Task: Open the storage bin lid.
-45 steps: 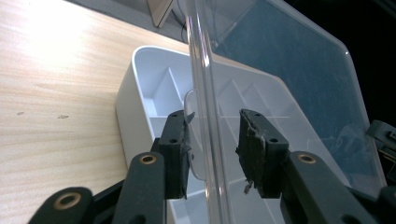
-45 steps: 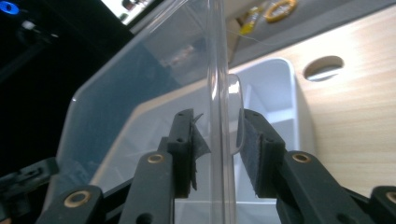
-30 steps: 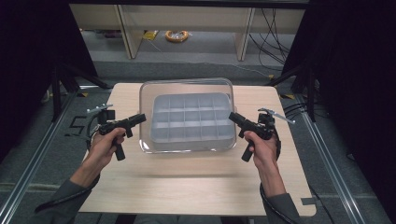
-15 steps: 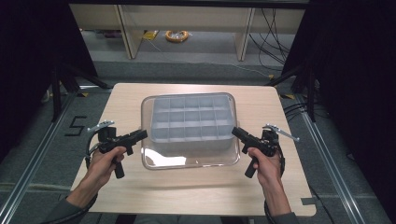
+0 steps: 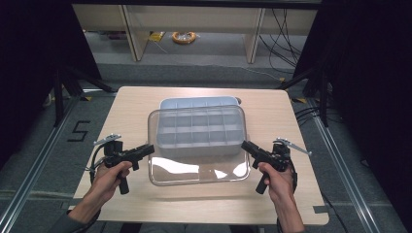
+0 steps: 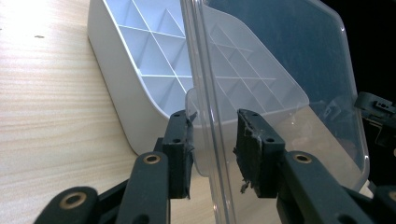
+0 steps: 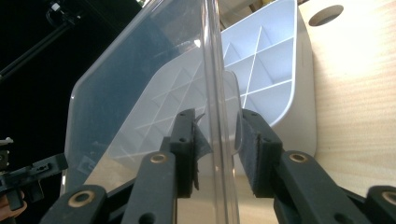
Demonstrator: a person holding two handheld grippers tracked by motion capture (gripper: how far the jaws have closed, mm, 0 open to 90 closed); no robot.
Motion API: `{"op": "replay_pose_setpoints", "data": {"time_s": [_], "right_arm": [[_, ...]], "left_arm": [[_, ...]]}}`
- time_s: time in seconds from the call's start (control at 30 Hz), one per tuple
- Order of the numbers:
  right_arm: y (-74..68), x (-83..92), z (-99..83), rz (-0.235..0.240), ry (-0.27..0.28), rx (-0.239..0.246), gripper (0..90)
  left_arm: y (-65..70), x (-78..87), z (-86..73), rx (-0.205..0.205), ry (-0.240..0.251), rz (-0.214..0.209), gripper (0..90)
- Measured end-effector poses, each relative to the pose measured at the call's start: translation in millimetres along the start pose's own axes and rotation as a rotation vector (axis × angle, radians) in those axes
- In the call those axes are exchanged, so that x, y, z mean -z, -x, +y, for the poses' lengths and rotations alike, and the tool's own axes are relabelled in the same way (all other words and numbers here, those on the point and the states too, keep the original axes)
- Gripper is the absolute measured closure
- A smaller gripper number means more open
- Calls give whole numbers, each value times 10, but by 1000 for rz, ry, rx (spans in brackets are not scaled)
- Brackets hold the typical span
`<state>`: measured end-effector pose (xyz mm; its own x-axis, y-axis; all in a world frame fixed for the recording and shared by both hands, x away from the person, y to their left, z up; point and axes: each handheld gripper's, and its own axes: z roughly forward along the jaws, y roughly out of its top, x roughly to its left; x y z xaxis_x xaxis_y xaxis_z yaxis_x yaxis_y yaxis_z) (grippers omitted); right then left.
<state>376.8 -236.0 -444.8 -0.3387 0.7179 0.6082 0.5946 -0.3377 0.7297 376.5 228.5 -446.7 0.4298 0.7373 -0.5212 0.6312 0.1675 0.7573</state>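
Note:
A white compartment box (image 5: 194,103) sits mid-table on the wooden table (image 5: 291,121). A clear plastic lid (image 5: 199,170) hangs over its near half, reaching toward the person. My left gripper (image 5: 150,149) holds the lid's left edge and my right gripper (image 5: 244,145) its right edge. In the left gripper view the jaws of the left gripper (image 6: 212,144) close on the rim tab of the lid (image 6: 280,56), with the box (image 6: 121,79) behind. In the right gripper view the right gripper (image 7: 217,140) clamps the lid (image 7: 140,70) in front of the box (image 7: 280,60).
A round hole (image 7: 325,15) is cut in the tabletop beyond the box. A yellow cable coil (image 5: 183,37) lies on the floor past the table, between shelf legs. Bare wood runs along the table's near edge (image 5: 194,204).
Both grippers have drawn back toward the person, carrying the clear lid with them. It now covers only the near part of the box, leaving the far rim uncovered.

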Motion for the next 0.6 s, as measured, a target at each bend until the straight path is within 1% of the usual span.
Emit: {"op": "replay_pose_setpoints", "data": {"time_s": [0.03, 0.07, 0.1, 0.13, 0.2, 0.27, 0.3, 0.33, 0.37, 0.4, 0.43, 0.47, 0.5, 0.53, 0.57, 0.6], "right_arm": [[-10, 12, -10, -12, -5, -4, 689], [-3, 19, -19, 1, -2, 1, 689], [-1, 23, -35, 5, -2, -3, 689], [-1, 34, -46, 1, -6, -1, 689], [-6, 41, -55, 4, -6, -4, 688], [-8, 68, -92, 4, -8, -6, 686], [-2, 89, -127, 7, -10, -13, 686], [4, 96, -137, 14, -11, -16, 683], [0, 110, -159, 10, -12, -19, 680], [-4, 129, -180, 8, -17, -23, 680], [0, 145, -201, 12, -18, -25, 679], [7, 154, -221, 9, -17, -25, 680], [24, 164, -240, 13, -17, -19, 679], [24, 164, -240, 13, -17, -19, 679], [19, 177, -258, 9, -19, -28, 679], [28, 195, -281, -4, -26, -26, 679]], "left_arm": [[3, 1, -6, 6, 6, -3, 652], [15, -8, -21, 22, 30, -10, 652], [0, 20, -25, 0, 0, -4, 652], [12, 10, -39, 15, 21, -8, 652], [21, 17, -45, 20, 16, -5, 652], [21, 41, -74, 14, 9, -8, 652], [24, 52, -92, 16, 6, -12, 652], [19, 68, -106, -1, -3, -10, 651], [34, 69, -122, 7, 8, -13, 650], [47, 79, -133, 7, 6, -7, 650], [52, 85, -149, 7, 11, -13, 651], [61, 90, -159, 7, 9, -14, 652], [60, 104, -171, -7, -4, -15, 652], [60, 104, -171, -7, -4, -15, 652], [75, 114, -193, -8, -4, -14, 652], [81, 114, -208, -1, 1, -26, 652]]}}
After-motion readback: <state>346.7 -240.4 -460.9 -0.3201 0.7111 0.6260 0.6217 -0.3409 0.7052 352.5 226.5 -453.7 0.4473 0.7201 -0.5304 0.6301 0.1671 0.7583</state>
